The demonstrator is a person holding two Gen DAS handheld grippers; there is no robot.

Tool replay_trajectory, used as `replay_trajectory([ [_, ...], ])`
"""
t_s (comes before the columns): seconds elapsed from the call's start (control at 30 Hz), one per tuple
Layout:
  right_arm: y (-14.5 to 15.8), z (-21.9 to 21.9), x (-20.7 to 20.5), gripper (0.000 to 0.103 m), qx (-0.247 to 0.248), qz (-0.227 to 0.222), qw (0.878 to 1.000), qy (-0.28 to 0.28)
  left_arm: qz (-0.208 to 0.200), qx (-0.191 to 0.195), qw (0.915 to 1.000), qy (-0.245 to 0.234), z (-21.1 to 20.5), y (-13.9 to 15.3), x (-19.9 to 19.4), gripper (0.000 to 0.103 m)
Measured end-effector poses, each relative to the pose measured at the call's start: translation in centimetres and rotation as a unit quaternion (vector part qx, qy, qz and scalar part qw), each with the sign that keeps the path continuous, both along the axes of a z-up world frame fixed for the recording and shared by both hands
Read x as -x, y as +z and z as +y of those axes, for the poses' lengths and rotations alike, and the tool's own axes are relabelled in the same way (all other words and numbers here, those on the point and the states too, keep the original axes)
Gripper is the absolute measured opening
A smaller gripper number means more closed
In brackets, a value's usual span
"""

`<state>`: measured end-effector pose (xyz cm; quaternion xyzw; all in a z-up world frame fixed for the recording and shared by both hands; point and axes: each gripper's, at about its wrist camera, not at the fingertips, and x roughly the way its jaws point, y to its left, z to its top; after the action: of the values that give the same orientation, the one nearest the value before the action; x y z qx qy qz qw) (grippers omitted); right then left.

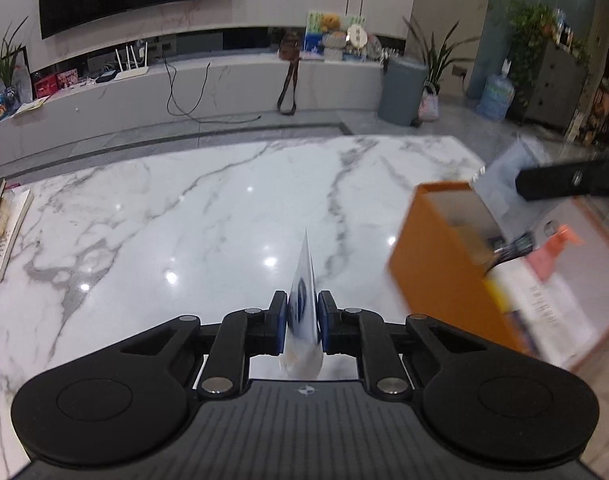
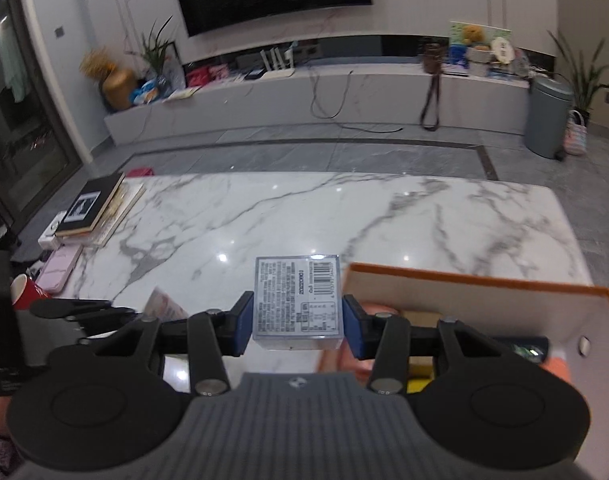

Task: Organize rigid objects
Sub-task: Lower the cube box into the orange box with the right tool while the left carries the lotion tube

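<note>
Left hand-held gripper is clamped on a thin white-blue packet, long axis pointing to 12 o'clock, lifted over the marble tabletop. Right hand-held gripper grips a clear labelled box, barcode end at 12 o'clock. Orange bin sits just at 3 o'clock of the right gripper, already holding items; from the left gripper it's at 2 o'clock, farther off. Right hand is nearer, so it likely drops first. Book stack lies at far 10 o'clock.
</note>
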<state>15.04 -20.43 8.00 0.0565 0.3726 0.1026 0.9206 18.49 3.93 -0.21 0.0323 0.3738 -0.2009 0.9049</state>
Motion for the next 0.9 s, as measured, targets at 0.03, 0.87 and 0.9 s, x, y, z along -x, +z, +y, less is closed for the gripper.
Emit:
replay_trajectory([
  [0.03, 0.2, -0.7, 0.7, 0.046, -0.001, -0.002, 1.000, -0.005, -0.004, 0.009, 1.0000, -0.001, -0.1, 0.6, 0.5, 0.018],
  [0.87, -4.8, -15.9, 3.2, 0.046, 0.080, 0.123, 0.989, -0.021, 0.019, 0.057, 0.9809, -0.185, -20.3, 2.5, 1.2, 0.018],
  [0.9, -5.7, -16.1, 2.8, 0.046, 0.079, 0.136, 0.987, -0.020, 0.025, 0.056, 0.9806, -0.186, -20.7, 1.9, 0.7, 0.018],
])
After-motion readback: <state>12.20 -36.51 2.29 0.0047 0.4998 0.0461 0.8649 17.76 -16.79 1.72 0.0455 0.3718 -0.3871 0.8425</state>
